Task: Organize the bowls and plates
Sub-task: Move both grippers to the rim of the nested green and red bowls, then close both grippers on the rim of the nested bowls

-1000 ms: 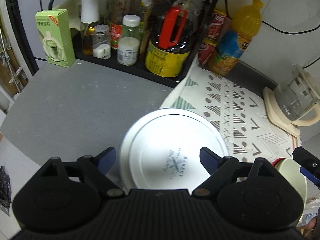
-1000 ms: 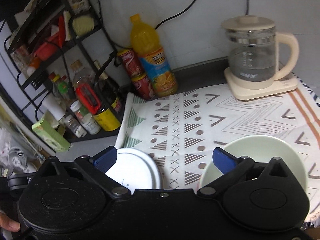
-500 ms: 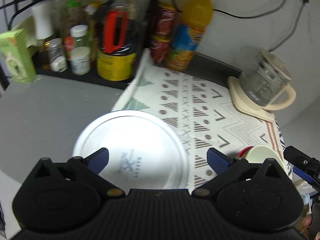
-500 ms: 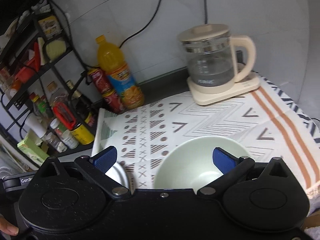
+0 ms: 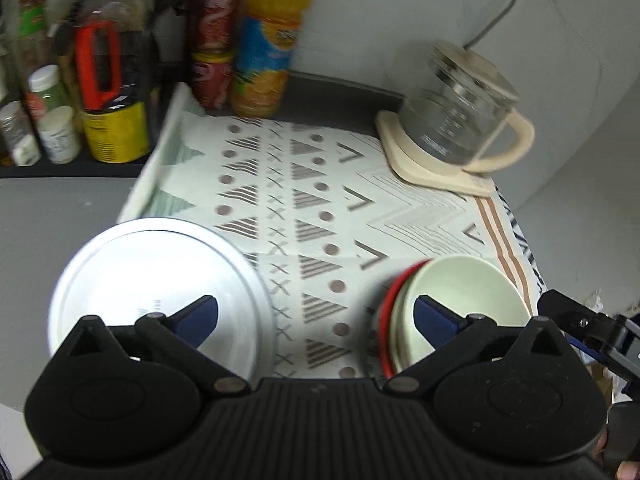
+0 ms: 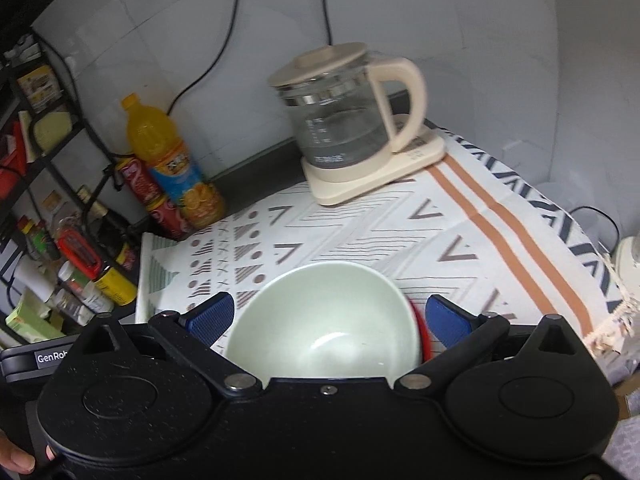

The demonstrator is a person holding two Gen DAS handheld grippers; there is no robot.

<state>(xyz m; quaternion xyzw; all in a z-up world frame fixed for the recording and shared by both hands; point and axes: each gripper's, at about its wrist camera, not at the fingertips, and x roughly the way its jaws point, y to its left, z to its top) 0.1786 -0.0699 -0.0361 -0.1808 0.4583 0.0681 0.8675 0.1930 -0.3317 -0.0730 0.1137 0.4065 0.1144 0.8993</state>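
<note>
A silver metal plate (image 5: 160, 288) lies at the left, half on the grey counter and half on the patterned cloth. My left gripper (image 5: 316, 314) hangs wide open above the cloth between that plate and a pale green bowl (image 5: 460, 296), nothing between its fingers. The bowl sits stacked in a red-rimmed dish (image 5: 386, 320) near the cloth's front right. In the right wrist view the same green bowl (image 6: 324, 320) fills the gap between my right gripper's (image 6: 328, 316) open blue pads, which stand apart from its rim; a red edge (image 6: 420, 332) shows at its right.
A glass kettle (image 6: 344, 120) on a cream base stands at the back right of the cloth (image 5: 320, 200). An orange juice bottle (image 5: 268, 40), red cans (image 5: 210, 24) and a black rack of condiment bottles (image 5: 112, 92) line the back left. A cable runs along the wall.
Both views swung to the right. The metal plate slid from between my left fingers to the left, and the green bowl came in. The bowl now sits centred between my right fingers.
</note>
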